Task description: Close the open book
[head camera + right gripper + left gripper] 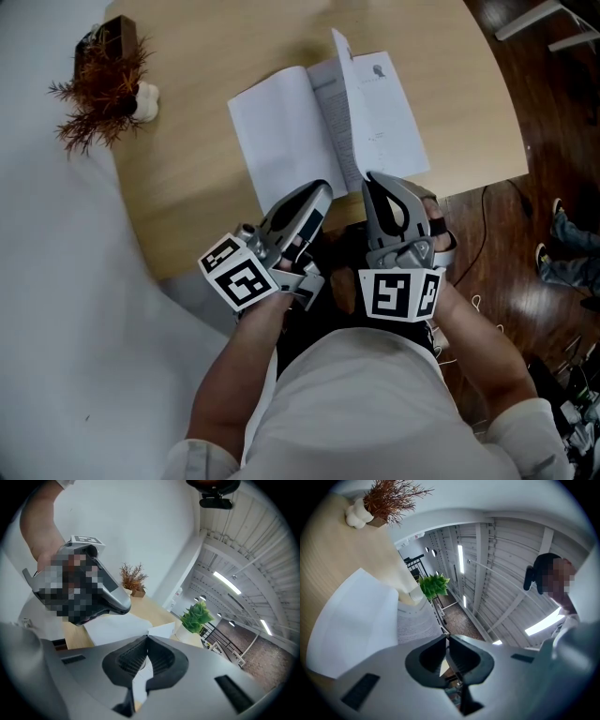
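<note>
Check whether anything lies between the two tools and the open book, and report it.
Nothing visible does. The left tool and right tool, both shut and empty, are right at the near edge of the open book on the table. The dried plant stands well off at the far left corner.

Light wood table [187,197], rounded edge, pale grain, top mostly bare. Open book [281,136] lies on it around the middle, reaching toward the near edge. Its left page looks blank white and its right page carries print. One leaf stands up at the spine, tilted over the right side. At the far left corner sits a small dark box [117,37] holding a dried reddish-brown plant [101,82], with sprigs overhanging the table edge. A small white lumpy object [146,101] sits just beside the plant — can't tell what it is. Book and plant well apart.
</note>
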